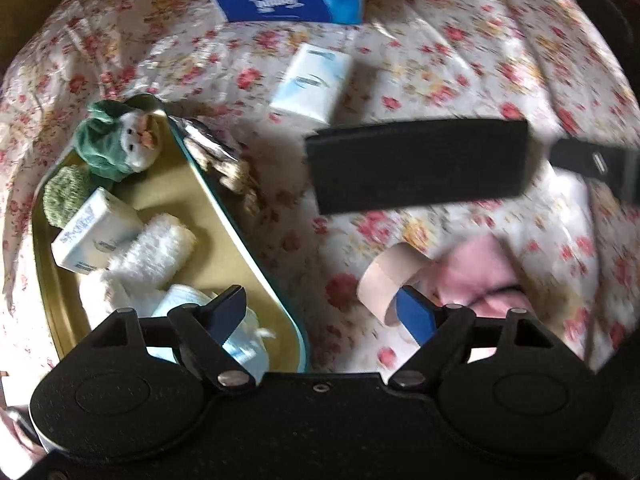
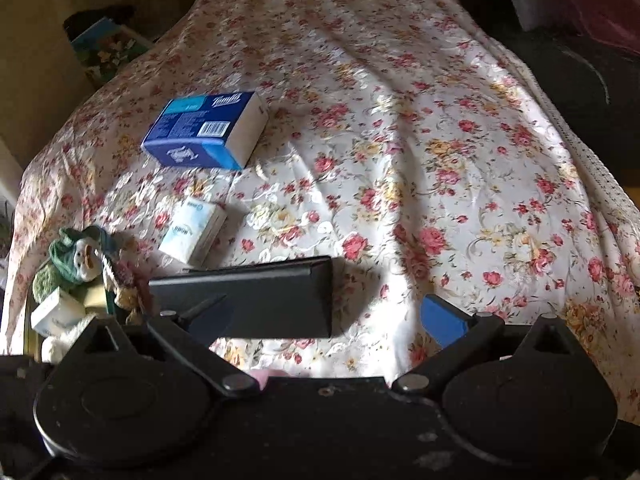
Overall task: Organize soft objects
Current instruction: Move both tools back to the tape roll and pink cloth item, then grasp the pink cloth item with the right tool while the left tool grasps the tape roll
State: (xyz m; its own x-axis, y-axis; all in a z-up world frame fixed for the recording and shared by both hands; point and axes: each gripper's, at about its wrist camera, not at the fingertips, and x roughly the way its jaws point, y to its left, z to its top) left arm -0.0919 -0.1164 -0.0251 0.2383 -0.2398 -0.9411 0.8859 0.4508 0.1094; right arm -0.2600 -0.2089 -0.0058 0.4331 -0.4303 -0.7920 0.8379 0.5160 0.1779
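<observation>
Two sets of tongs, left (image 1: 326, 312) and right (image 2: 328, 316), released over floral bedspread (image 2: 400, 140); pink cloth (image 1: 476, 276) beside gold tin (image 1: 224, 216); risk: snagging tape loop (image 1: 384, 280).

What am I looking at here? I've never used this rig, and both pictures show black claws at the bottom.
Those claws are handheld grippers, each with a camera looking along its fingers. One picture is from the left gripper, the other from the right gripper. Both are open and hold nothing. On the floral cloth lie a blue tissue box, a small tissue pack and a black case. The tray already holds a green plush toy and rolled white towels.
</observation>
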